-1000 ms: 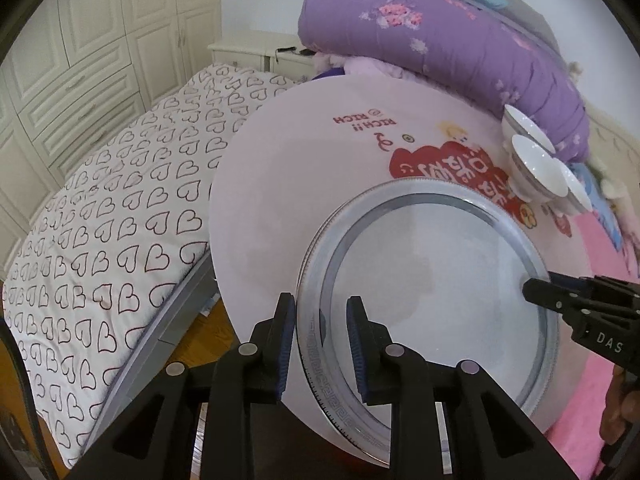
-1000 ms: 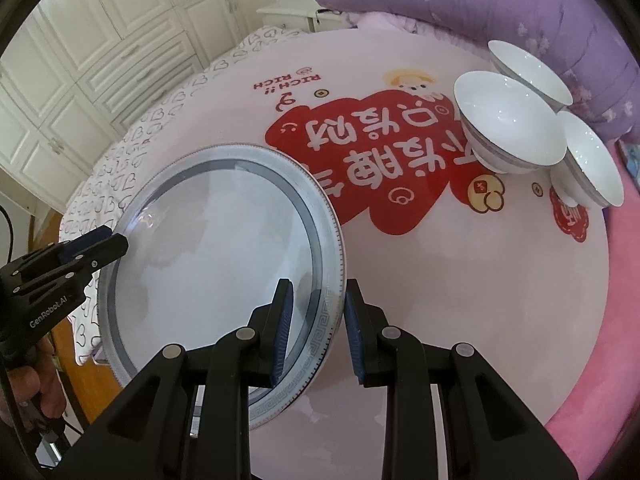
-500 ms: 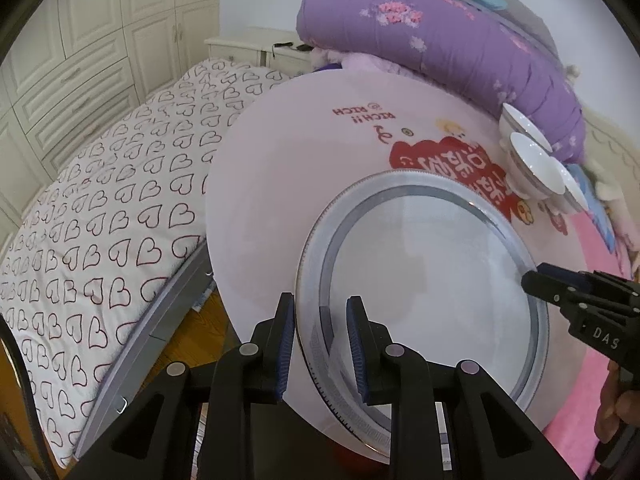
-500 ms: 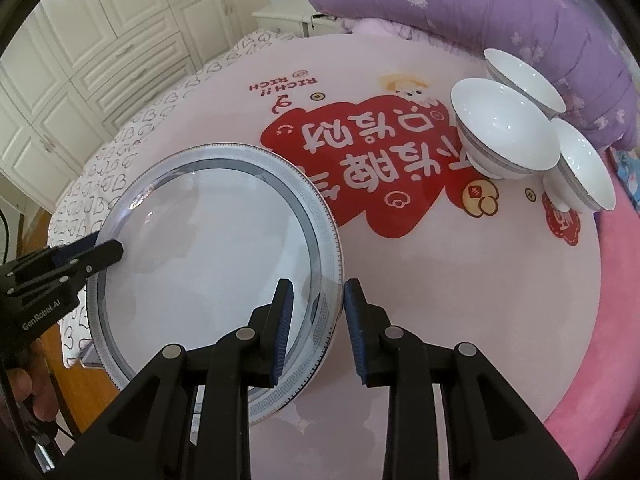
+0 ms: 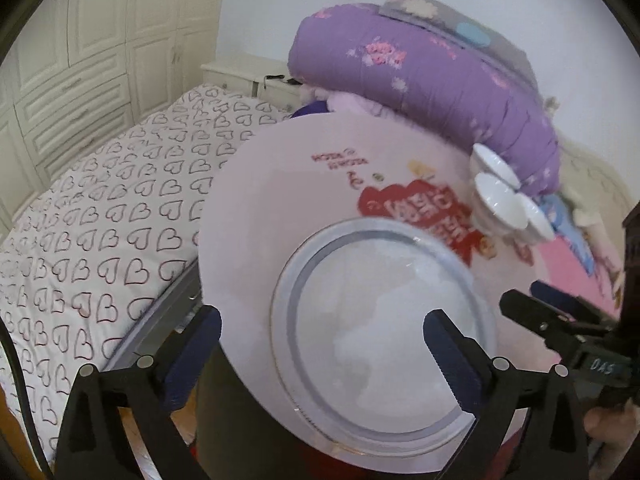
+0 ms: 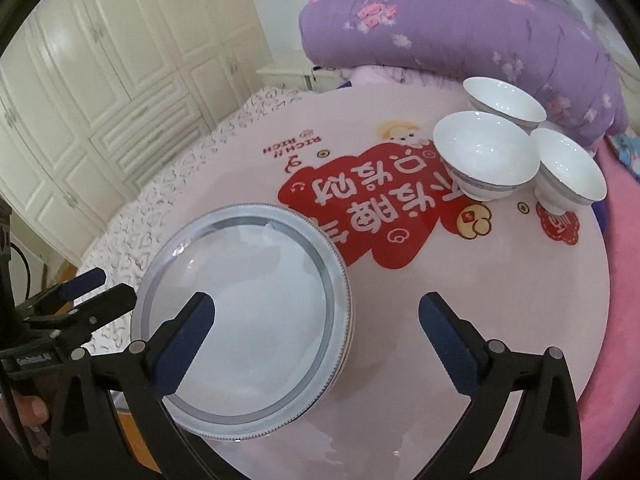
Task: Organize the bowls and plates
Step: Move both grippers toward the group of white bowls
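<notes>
Your round pink table (image 6: 460, 320), printed with a red cartoon panel, carries a grey-rimmed plate (image 6: 248, 312) near its front-left edge and three white bowls (image 6: 486, 156) clustered at the far right

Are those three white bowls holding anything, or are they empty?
Empty. The right wrist view looks down into the three white bowls, standing upright on the pink round table, and shows only clean white insides.
</notes>
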### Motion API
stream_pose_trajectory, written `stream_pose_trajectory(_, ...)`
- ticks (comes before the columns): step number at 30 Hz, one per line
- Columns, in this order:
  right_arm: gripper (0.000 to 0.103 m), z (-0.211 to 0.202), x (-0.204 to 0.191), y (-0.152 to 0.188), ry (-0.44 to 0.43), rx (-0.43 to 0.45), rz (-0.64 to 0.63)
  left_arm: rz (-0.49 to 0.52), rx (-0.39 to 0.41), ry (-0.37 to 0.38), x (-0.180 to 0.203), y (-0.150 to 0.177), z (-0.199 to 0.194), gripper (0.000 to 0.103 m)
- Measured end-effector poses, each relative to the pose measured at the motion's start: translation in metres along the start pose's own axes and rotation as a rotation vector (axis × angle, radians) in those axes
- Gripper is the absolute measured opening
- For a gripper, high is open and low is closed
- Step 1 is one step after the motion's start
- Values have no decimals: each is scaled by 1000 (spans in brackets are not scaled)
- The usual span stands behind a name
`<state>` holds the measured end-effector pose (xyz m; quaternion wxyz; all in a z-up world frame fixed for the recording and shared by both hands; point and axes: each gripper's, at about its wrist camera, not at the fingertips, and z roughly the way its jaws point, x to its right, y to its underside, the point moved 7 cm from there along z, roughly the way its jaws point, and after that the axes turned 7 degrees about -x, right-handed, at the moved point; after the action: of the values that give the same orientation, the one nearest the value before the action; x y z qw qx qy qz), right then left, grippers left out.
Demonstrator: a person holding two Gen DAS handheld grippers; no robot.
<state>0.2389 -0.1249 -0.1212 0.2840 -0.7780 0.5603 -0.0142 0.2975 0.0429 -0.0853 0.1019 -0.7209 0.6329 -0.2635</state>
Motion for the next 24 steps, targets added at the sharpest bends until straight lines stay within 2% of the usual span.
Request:
stream_pose_trajectory(8,103,-30,14,-16,-69,61,51,-9,32,72,14,-21,-22,101)
stream_pose_trajectory(14,103,-61,46,-39,-57,120,100,2,53,154,40,-48,-29,102)
stream_pose_trajectory(24,103,-97,121,-70,-10,185,228,55,35,213,95,-94,-5,102)
